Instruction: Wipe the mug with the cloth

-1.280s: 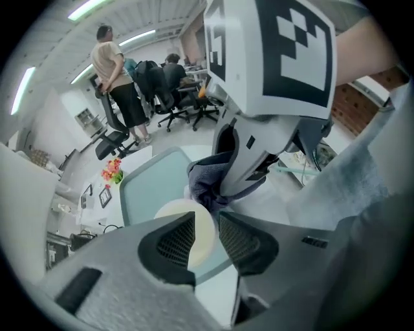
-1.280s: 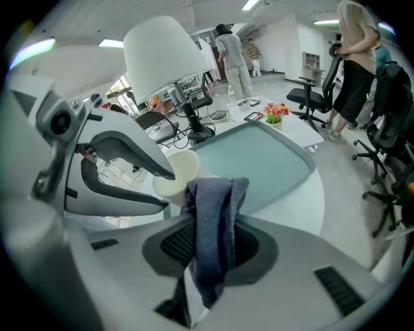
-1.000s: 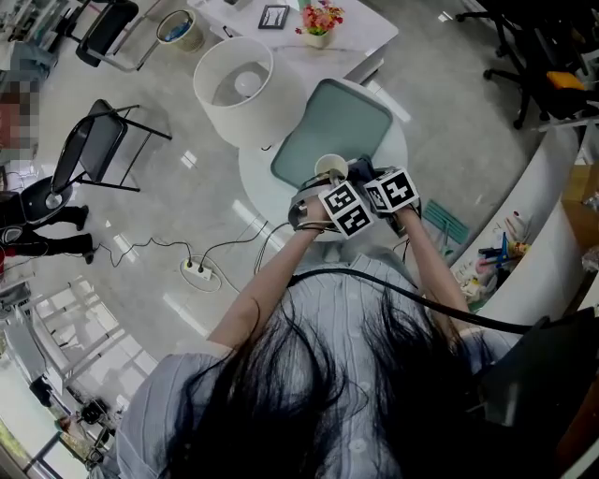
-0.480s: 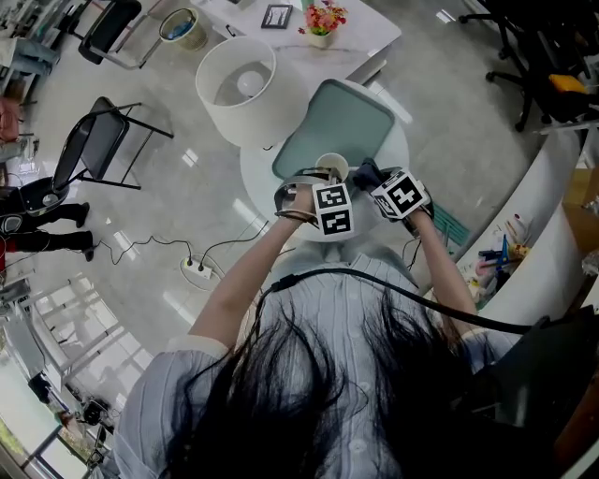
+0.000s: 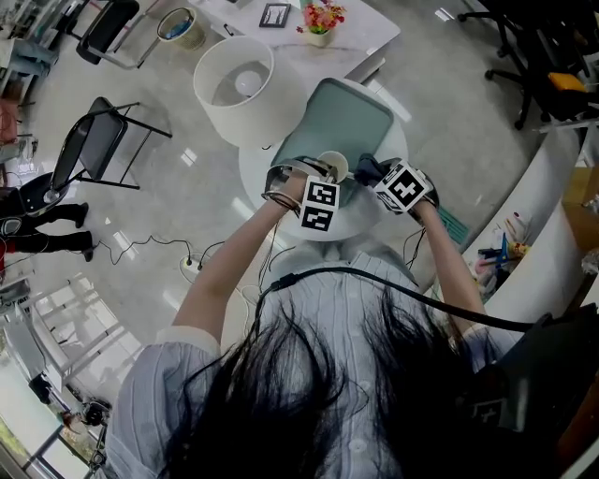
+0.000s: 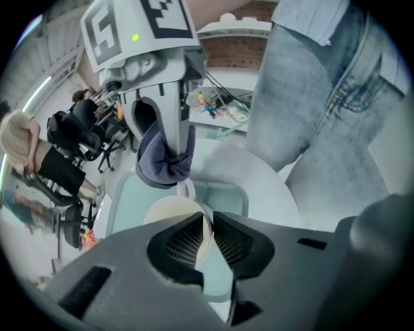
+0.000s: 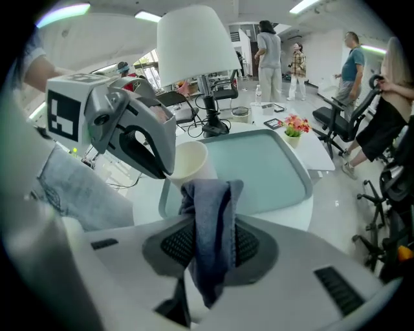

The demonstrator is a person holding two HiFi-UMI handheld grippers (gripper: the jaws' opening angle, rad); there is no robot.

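A cream mug is over the teal tray on the round white table. My left gripper is shut on the mug's rim, one jaw inside and one outside. My right gripper is shut on a dark blue-grey cloth, which hangs beside the mug on its handle side. In the left gripper view the cloth bunches just behind the mug's handle. In the head view the cloth lies right of the mug, between the two marker cubes.
A big white lamp shade stands just left of the tray. A flower pot and a small frame sit on the far table. A black chair and floor cables are at the left; people and office chairs stand behind.
My left gripper has swung to the left round the mug, and the two marker cubes have drawn apart. The right gripper with the cloth has shifted slightly right. The mug stays over the tray.
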